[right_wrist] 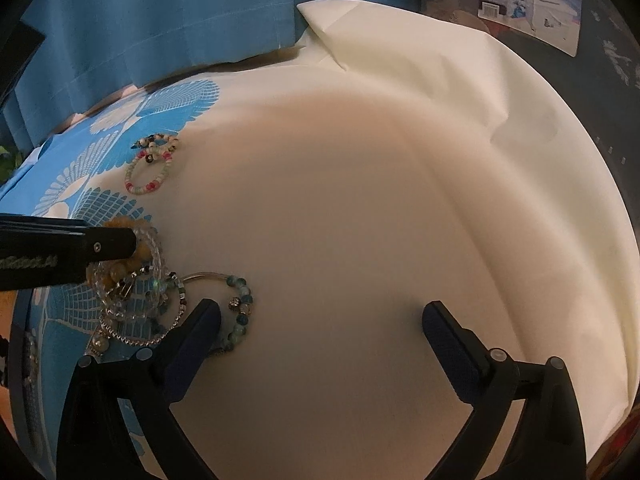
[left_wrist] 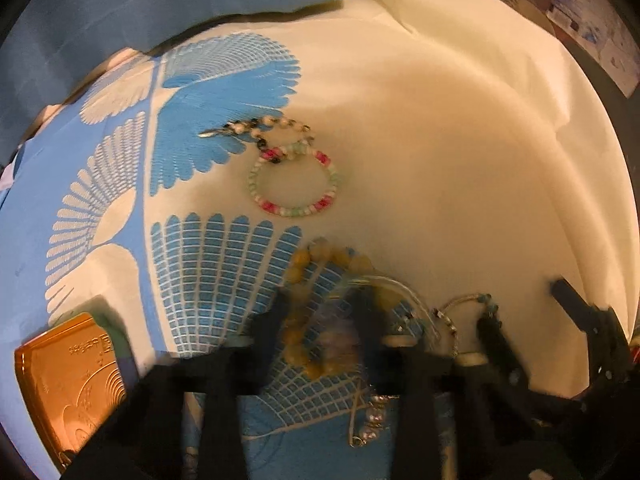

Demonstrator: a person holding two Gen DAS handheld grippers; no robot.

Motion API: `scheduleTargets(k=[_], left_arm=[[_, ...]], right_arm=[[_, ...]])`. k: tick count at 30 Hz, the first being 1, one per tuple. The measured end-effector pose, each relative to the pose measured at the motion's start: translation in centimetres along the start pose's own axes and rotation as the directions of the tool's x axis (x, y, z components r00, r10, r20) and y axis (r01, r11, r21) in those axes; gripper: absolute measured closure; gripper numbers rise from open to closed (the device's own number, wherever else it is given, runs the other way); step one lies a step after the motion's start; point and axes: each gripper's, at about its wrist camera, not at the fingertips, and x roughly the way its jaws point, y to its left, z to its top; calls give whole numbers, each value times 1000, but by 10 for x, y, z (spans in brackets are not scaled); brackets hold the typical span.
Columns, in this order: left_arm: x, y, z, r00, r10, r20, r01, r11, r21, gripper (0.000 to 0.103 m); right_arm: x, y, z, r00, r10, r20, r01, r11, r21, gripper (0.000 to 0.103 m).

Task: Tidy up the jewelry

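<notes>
Lower centre of the left view, the left tool (left_wrist: 320, 312) is clenched in the tangled bracelet pile (left_wrist: 320, 320) on the patterned cloth (left_wrist: 224, 256). Right tool (right_wrist: 320, 320) gapes, empty, the pile at its left finger.

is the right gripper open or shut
Open. In its own view the right gripper has its jaws spread wide over bare cream cloth, with nothing between them; the bracelets lie beside its left finger.

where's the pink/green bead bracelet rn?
Pink-and-green bead bracelet lies flat on the cloth, centre of the left wrist view, touching the black-and-white bead strand, beyond the jewelry pile.
</notes>
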Motion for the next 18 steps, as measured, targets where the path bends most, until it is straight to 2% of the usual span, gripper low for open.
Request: scheduleTargets(k=[1, 2, 3, 4, 6, 15, 18], left_arm=[[0, -3, -1, 1000, -1, 0, 1, 1000, 22, 94], [-2, -4, -2, 1000, -2, 1, 2, 999, 35, 94], [-4, -5, -4, 1000, -6, 5, 6, 999, 39, 94], [-8, -3, -4, 1000, -12, 16, 12, 999, 35, 94], [-18, 1, -6, 999, -20, 45, 19, 1000, 20, 94], [-71, 17, -23, 991, -66, 115, 67, 998, -3, 94], [-75, 19, -28, 991, -80, 103, 80, 997, 2, 94]], right_arm=[[-3, 2, 0, 1000, 7, 18, -7, 1000, -11, 29], [-7, 5, 0, 999, 25, 40, -23, 999, -33, 56], [-9, 7, 0, 998, 37, 48, -35, 998, -48, 69], [-11, 8, -1, 997, 65, 53, -62, 996, -60, 95], [-12, 4, -2, 991, 122, 52, -120, 992, -34, 97], [-55, -18, 2, 983, 90, 160, -98, 994, 42, 97], [-69, -21, 1, 981, 90, 170, -99, 994, 49, 97]])
